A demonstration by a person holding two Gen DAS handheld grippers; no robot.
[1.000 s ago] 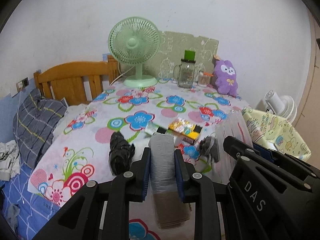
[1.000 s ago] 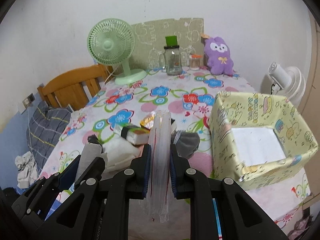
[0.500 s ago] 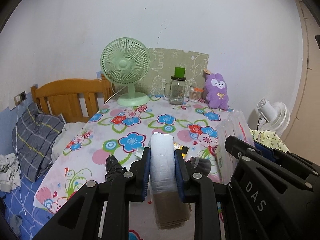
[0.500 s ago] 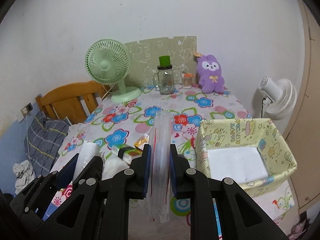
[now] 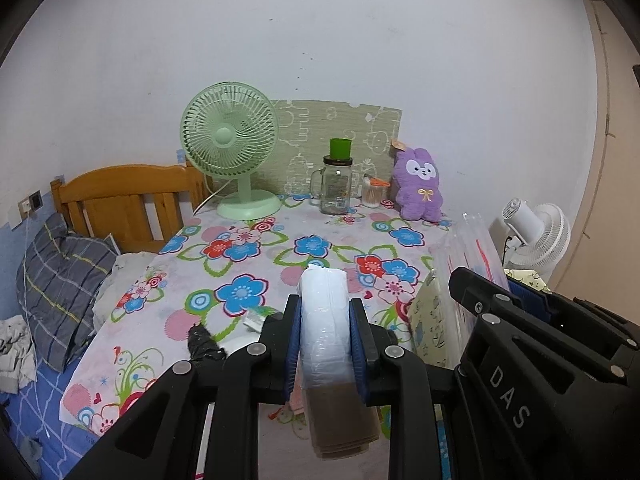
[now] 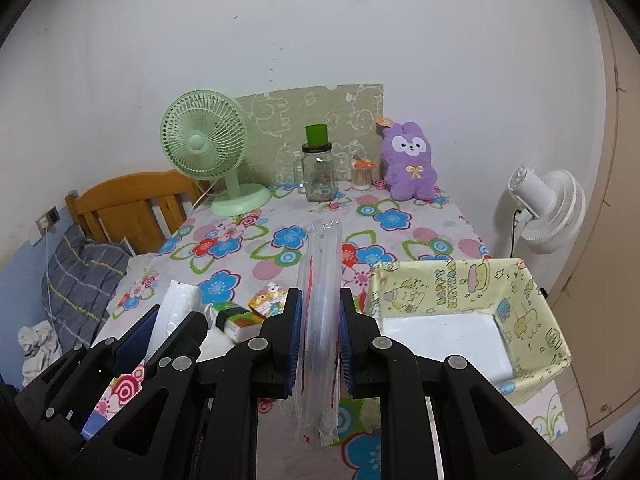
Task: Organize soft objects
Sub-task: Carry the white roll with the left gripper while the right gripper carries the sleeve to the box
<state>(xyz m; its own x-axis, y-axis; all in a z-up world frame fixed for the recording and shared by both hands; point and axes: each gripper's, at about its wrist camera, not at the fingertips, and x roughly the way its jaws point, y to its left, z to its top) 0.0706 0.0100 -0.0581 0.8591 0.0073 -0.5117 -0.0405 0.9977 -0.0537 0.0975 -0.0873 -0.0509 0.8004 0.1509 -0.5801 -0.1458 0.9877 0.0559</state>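
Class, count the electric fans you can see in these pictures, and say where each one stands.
2. A green fan stands at the table's far left corner; a white fan stands off the table to the right, by the wall. Others may be hidden.

"DAS" on right claw (image 5: 472, 276), "HAPPY BIRTHDAY" on box (image 6: 452, 284)

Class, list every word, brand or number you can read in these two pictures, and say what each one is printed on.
"DAS": on the black body of the right gripper, seen from the left wrist view.
"HAPPY BIRTHDAY": on the inner wall of the yellow box; small, read with some doubt.
Label on the glass jar: too small to read.
Print on the small snack packets: too blurred to read.
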